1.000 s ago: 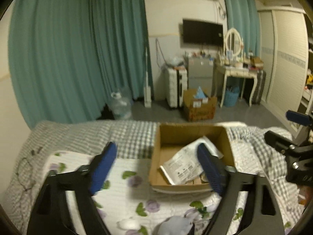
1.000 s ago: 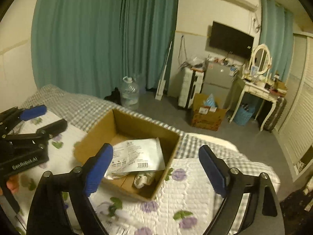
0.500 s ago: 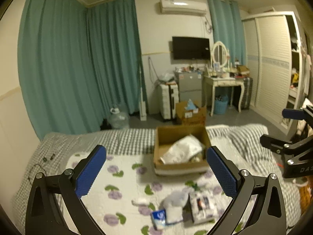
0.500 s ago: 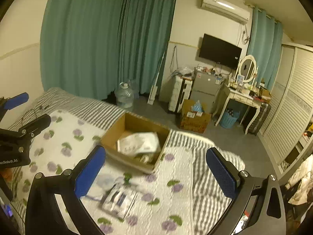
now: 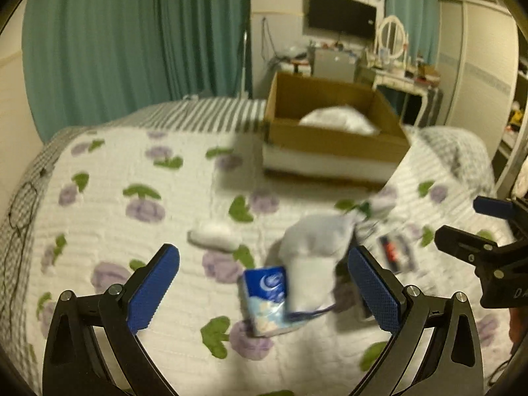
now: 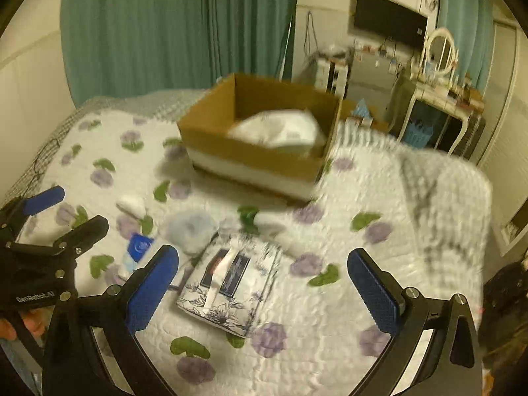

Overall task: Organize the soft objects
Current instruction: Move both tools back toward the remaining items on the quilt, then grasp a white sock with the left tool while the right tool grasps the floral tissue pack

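One cardboard box point(image 6: 254, 151) sits in the upper middle of the right wrist view, with one white packet point(image 6: 280, 128) inside. Below it on the bedspread lie one flat floral packet point(image 6: 231, 283), one blue tissue pack point(image 5: 267, 297), one pale sock-like bundle point(image 5: 313, 257), and two small white rolls point(image 5: 213, 236) point(image 6: 272, 221). Two grippers point(image 5: 264, 292) point(image 6: 262, 288) frame the lower edge.

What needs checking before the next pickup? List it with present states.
1. Left gripper jaws wide open, nothing held: ok.
2. Right gripper jaws wide open, nothing held: ok.
3. Blue tissue pack lies between the left jaws' line: ok.
4. Floral packet sits ahead of the right gripper: ok.
5. Cardboard box open on top, with room beside the white bag: ok.
6. Whether the pale cloth overlaps the tissue pack: cannot tell, blurred.
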The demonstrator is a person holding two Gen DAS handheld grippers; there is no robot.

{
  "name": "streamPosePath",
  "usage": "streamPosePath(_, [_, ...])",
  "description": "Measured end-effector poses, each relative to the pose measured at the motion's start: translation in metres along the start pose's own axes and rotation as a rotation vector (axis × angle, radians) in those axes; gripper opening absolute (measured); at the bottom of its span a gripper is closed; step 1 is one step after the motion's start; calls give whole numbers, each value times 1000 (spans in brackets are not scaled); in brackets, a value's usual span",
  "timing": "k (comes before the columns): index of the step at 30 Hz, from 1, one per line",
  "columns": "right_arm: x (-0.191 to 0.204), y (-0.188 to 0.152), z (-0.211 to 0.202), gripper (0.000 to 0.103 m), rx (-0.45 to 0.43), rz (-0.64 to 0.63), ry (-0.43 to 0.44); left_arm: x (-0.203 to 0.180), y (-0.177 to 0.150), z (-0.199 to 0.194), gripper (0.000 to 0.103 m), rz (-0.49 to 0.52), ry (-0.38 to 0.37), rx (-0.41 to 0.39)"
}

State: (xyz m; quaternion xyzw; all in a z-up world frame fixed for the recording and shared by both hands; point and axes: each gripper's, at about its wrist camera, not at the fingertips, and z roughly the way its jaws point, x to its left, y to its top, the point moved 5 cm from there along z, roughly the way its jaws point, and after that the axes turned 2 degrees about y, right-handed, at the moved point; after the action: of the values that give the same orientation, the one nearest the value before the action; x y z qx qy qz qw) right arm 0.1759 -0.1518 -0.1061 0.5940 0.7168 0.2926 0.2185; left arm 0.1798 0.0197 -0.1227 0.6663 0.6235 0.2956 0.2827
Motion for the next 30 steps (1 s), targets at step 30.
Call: streamPosePath(30, [-11,-29,44,72,27,25,87,-31,-4,16,102,51,-47,61])
